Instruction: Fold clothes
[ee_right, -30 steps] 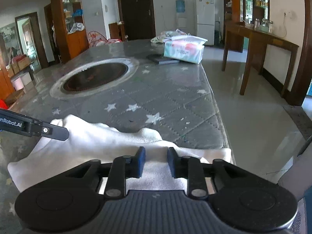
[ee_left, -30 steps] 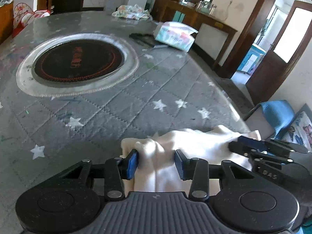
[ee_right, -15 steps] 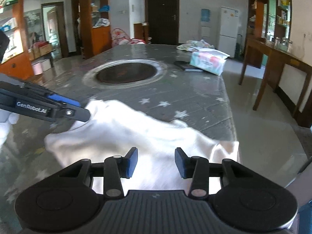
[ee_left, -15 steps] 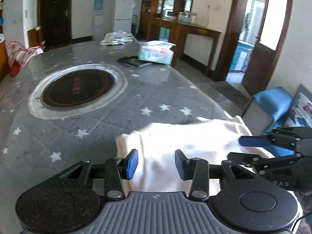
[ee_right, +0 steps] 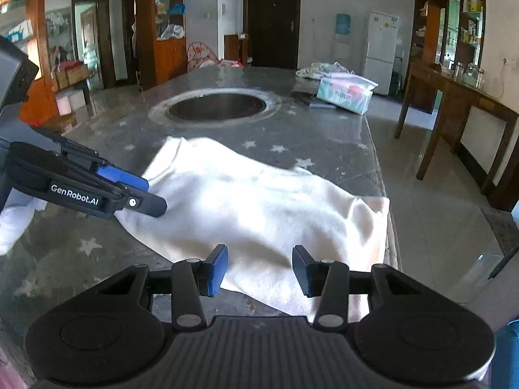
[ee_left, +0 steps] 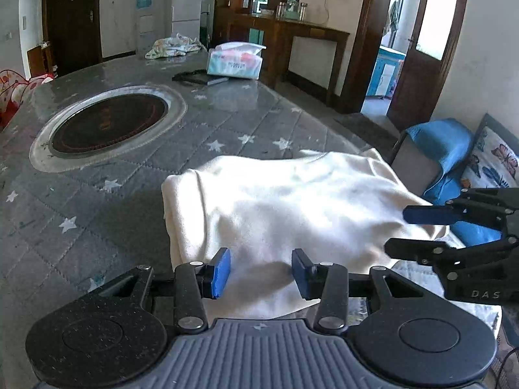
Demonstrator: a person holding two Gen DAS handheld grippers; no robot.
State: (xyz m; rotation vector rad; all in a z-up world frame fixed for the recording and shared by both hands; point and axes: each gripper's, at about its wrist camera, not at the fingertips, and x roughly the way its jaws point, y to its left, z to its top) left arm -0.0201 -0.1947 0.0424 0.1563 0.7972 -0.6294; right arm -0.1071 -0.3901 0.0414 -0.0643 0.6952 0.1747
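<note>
A white garment [ee_left: 292,214] lies folded at the near right corner of the table [ee_left: 136,214], one side reaching the table's right edge. The left gripper [ee_left: 260,272] hangs over the garment's near edge, its blue pads apart with cloth showing beneath the gap, not pinched. The right gripper [ee_right: 259,270] hangs likewise over the near edge; its jaws have just been opening, and its pads stand clear of the fabric. Further along the table sit a round inset cooktop [ee_left: 107,123] at the middle and a tissue pack [ee_left: 235,61] near the far right edge.
</note>
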